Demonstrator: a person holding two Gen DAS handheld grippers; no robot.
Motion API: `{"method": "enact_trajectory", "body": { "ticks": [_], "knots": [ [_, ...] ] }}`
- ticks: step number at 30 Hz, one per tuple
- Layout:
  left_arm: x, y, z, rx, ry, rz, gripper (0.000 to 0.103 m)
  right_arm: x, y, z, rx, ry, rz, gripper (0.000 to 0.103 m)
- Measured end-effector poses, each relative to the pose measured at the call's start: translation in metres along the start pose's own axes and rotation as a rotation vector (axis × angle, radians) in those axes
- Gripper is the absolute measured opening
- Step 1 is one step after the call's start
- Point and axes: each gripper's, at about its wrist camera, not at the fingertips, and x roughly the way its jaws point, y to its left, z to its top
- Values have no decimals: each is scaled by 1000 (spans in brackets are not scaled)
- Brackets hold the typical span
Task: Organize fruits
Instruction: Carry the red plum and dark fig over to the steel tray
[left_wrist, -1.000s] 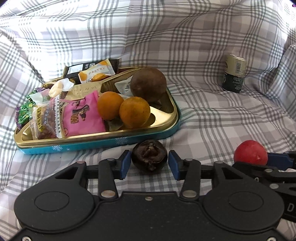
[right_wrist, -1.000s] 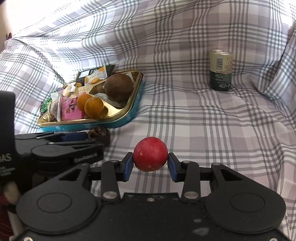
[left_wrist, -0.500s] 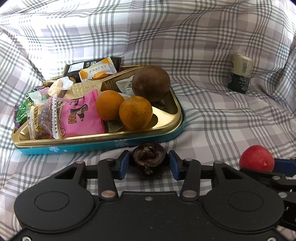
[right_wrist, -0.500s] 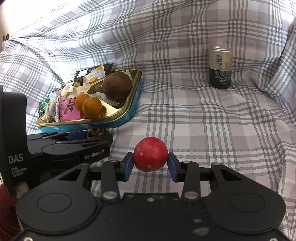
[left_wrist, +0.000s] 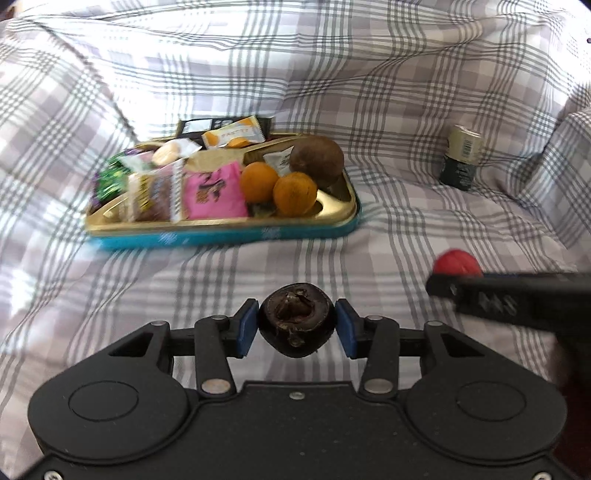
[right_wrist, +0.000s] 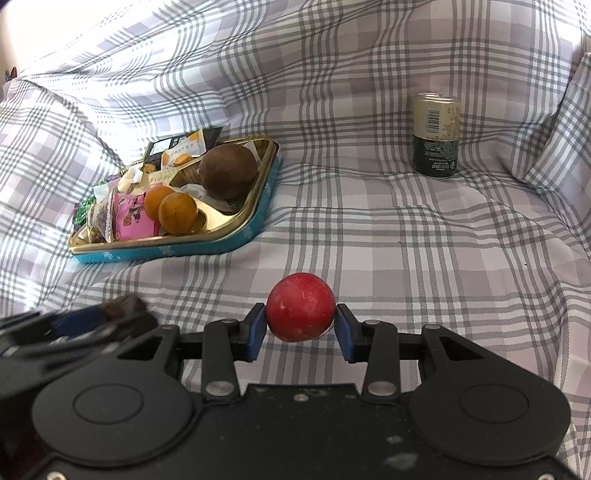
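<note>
while two oranges (left_wrist: 277, 186) are sitting in the tray (left_wrist: 221, 236), left gripper (left_wrist: 296, 328), jaws just closing, is clamping a dark fruit (left_wrist: 296, 323) and right gripper (right_wrist: 300, 329) is gripping a red fruit (right_wrist: 300, 306), both near it, awaiting placing.

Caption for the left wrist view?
Left gripper clamps dark wrinkled round fruit before the gold, teal-sided snack tray.

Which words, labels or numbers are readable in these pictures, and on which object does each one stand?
"PASTRY": on the orange and white snack packet at the far end of the tin tray.
Can: a barcode and lines of white print, too small to read.
Pink packet: a drawing only, lettering too blurred.
Black packet behind the tray: white label, unreadable.
</note>
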Motion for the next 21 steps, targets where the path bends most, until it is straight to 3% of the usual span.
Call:
{"method": "enact_trajectory", "body": {
  "ticks": [13, 21],
  "knots": [
    [-70, 37, -59, -141, 15, -14, 52, -6, 15, -14, -110, -63, -9, 41],
    [-100, 47, -82, -145, -28, 4, 52, -40, 27, -37, -141, -142, 30, 41]
  ]
}}
